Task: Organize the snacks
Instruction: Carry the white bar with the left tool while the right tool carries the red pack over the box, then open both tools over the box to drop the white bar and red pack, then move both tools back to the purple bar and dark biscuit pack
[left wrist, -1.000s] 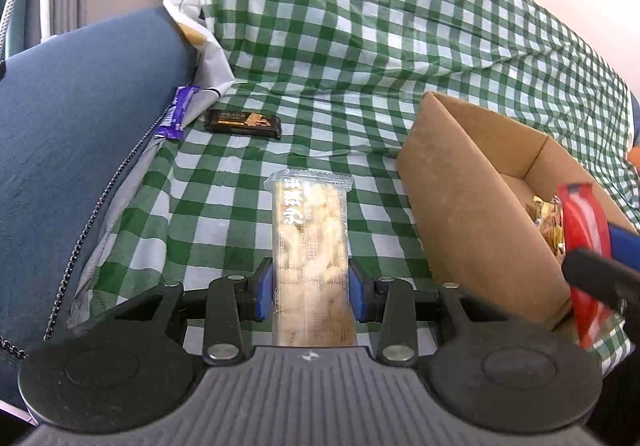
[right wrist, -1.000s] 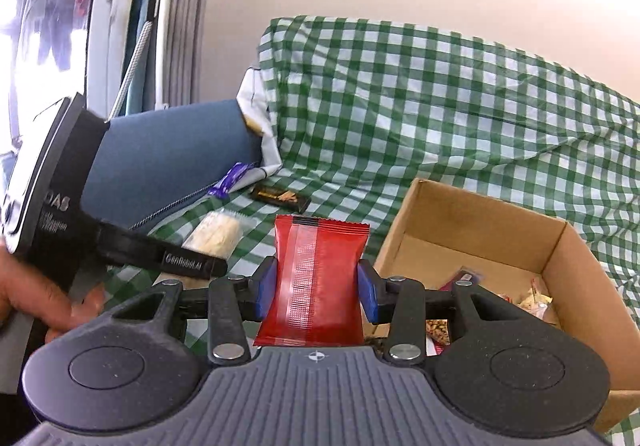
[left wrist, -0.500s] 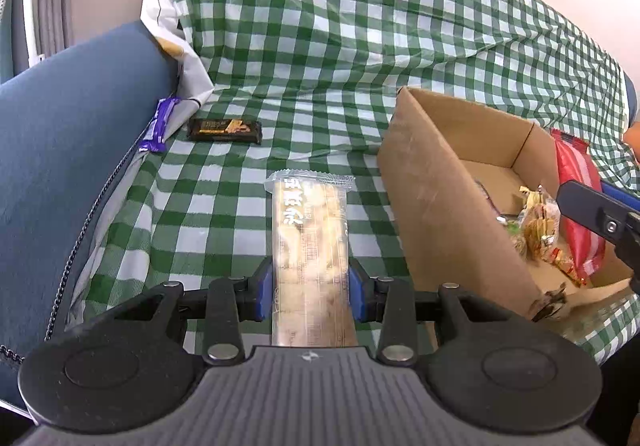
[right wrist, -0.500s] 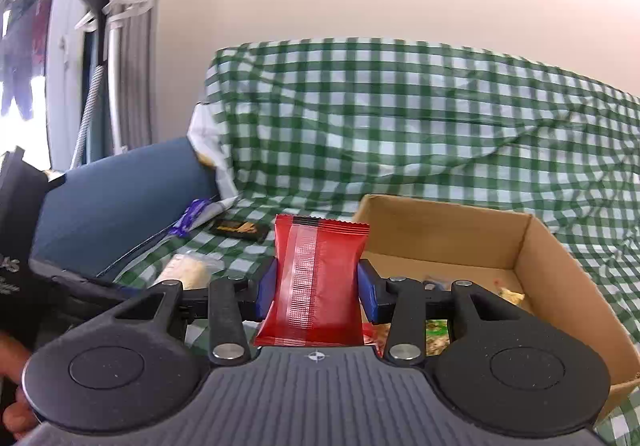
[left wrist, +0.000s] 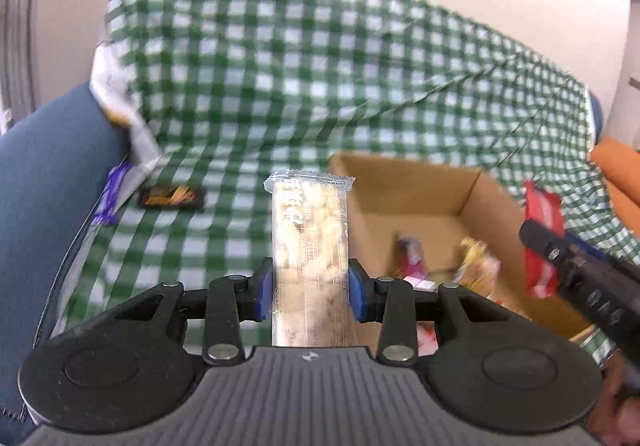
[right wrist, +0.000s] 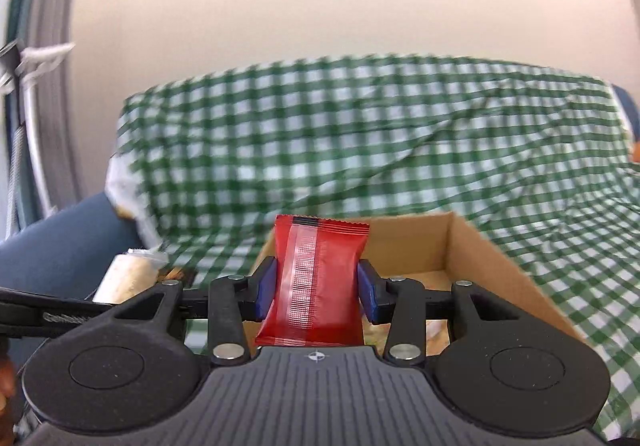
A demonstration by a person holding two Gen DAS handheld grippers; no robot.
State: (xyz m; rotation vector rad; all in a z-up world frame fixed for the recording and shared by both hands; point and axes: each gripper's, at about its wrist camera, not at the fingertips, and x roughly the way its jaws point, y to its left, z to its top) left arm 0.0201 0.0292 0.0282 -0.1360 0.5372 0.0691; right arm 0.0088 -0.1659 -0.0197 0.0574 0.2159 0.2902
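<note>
Both tools rose toward one box (left wrist: 424,190), each pinching one snack: clear packet (left wrist: 310,246), red packet (right wrist: 320,278).

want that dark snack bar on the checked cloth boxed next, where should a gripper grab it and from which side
Grip the dark snack bar across its short width, near the middle, coming from above. It lies flat on the checked cloth with its long sides running left to right in the left wrist view, so the jaws would likely close best over those two long edges. The purple wrapper lies close on its left, so avoid an end-on approach there.
</note>
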